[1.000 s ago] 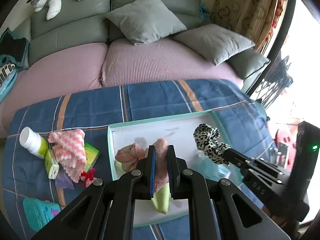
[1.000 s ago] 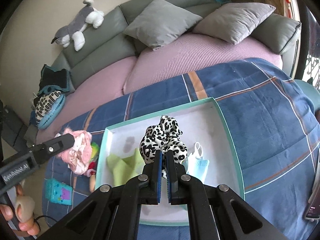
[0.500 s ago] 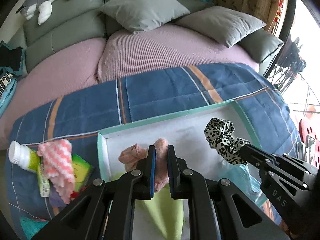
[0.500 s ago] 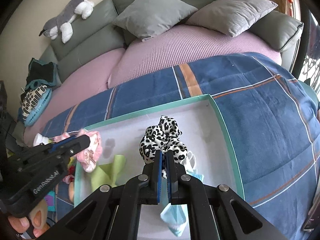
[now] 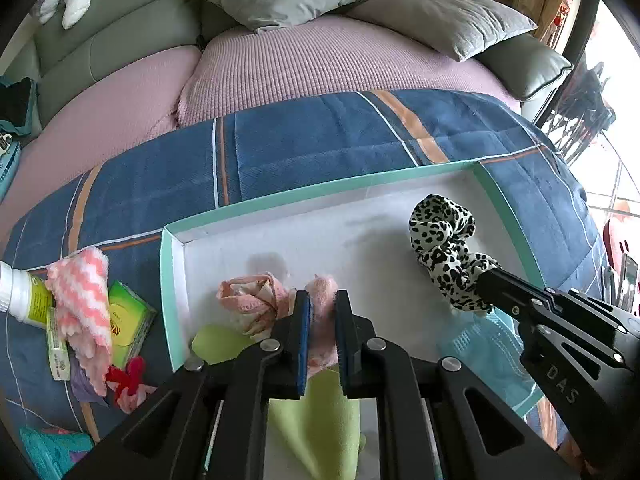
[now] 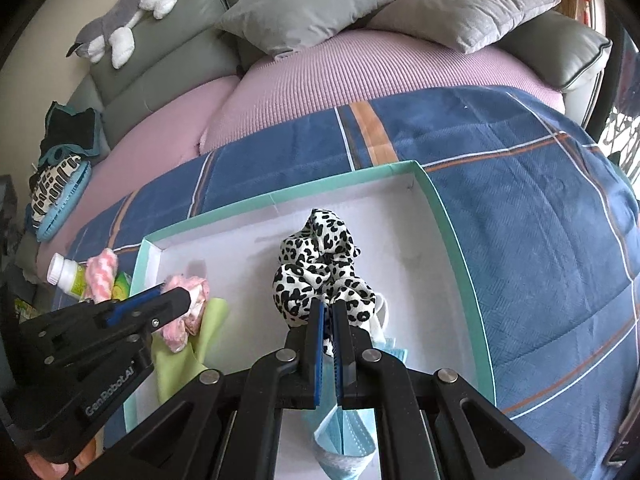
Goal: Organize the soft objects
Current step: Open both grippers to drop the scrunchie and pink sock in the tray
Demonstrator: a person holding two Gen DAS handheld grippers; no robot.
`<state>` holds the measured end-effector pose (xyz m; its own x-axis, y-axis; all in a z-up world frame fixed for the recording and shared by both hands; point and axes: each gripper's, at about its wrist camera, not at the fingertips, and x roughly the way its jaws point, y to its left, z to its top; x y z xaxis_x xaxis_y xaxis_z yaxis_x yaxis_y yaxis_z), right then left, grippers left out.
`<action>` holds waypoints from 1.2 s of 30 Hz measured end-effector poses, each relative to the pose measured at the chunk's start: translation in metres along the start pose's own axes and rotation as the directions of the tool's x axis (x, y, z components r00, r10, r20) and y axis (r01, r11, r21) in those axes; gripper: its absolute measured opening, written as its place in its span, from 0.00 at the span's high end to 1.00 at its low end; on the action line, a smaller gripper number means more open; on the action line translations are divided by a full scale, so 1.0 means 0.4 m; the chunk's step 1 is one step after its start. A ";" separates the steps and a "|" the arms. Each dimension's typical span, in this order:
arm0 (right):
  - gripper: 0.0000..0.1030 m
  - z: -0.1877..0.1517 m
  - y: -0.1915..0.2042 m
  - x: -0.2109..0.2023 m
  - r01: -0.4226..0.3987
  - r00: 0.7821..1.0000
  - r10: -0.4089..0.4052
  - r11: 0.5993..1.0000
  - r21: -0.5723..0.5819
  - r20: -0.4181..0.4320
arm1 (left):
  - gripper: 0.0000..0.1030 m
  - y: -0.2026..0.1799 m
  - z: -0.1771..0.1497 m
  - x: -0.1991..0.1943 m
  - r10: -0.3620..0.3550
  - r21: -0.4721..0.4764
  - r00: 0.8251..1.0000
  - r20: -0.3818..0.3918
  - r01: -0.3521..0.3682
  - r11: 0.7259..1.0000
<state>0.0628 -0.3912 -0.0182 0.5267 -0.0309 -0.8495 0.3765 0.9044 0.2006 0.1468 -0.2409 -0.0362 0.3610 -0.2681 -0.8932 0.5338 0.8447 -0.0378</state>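
Tray (image 5: 172,280) on the blanket (image 5: 320,148) — bottle (image 5: 20,296) left of it.

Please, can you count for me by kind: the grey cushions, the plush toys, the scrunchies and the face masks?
Grey cushions: 2
Plush toy: 1
Scrunchie: 1
Face mask: 1
Total: 5

The right hand-held gripper (image 5: 490,280) bore "DAS" in raised letters along its black body. The left hand-held gripper (image 6: 176,300) carried "GenRobot.AI" in white print. Nothing else read clearly.
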 end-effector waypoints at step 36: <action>0.61 -0.035 0.113 -0.126 0.035 0.999 -0.035 0.993 -0.115 0.000 | 0.25 0.172 -0.103 -0.183 0.062 -0.245 0.996 0.056 -0.047 0.968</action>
<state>0.0426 -0.3428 0.0269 0.5130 -0.0629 -0.8561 0.3047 0.9457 0.1131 0.1255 -0.1441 0.0082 0.4360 -0.2406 -0.8672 0.3125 0.9441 -0.1048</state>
